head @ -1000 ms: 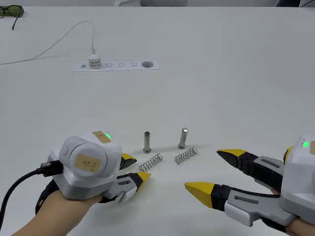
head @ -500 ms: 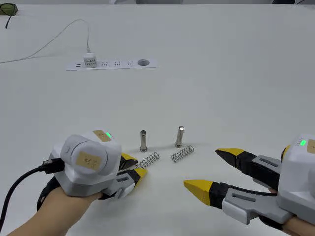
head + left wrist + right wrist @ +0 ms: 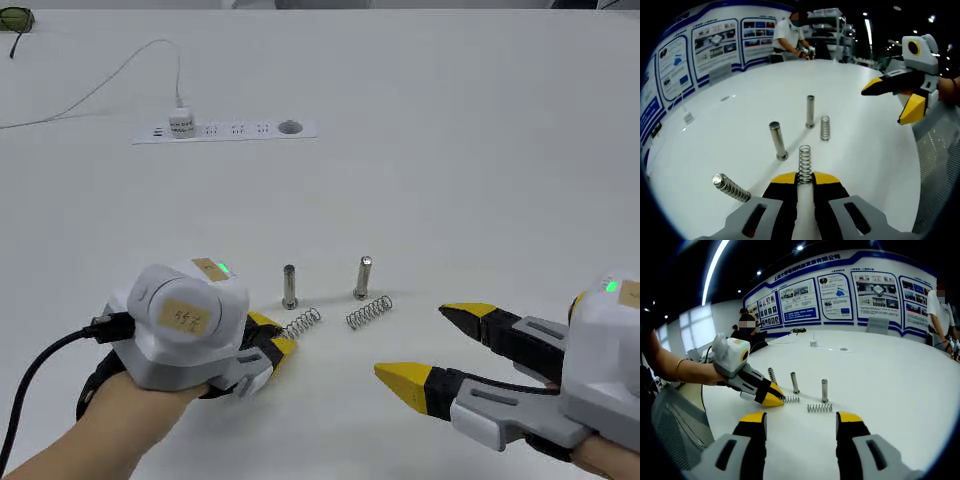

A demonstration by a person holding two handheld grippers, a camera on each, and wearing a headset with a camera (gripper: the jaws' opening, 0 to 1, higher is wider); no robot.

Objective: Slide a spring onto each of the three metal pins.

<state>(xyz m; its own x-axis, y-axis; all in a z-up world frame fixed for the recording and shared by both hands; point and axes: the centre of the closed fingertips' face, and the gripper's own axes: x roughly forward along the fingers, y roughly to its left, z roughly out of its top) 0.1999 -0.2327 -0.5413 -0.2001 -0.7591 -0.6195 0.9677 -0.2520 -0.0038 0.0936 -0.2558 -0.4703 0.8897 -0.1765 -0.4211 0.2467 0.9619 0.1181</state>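
Note:
Two bare metal pins point(image 3: 290, 286) point(image 3: 364, 277) stand upright on the white table. Below each lies a spring: the left spring point(image 3: 302, 322) and the right spring point(image 3: 369, 312). My left gripper point(image 3: 278, 338) is shut on the near end of the left spring point(image 3: 805, 157), which lies flat pointing at the pins point(image 3: 777, 141) point(image 3: 810, 111). A third pin with a spring on it point(image 3: 731, 187) stands by the left gripper. My right gripper point(image 3: 412, 341) hovers open to the right of the right spring point(image 3: 820, 408), with nothing between its fingers.
A white power strip point(image 3: 225, 130) with a plug and cable lies at the back of the table. Dark glasses point(image 3: 15, 20) sit at the far left corner. A mesh chair point(image 3: 670, 425) stands by the table edge. People stand far off.
The left gripper's jaws have come together on the near end of the left spring. The right gripper has hardly moved.

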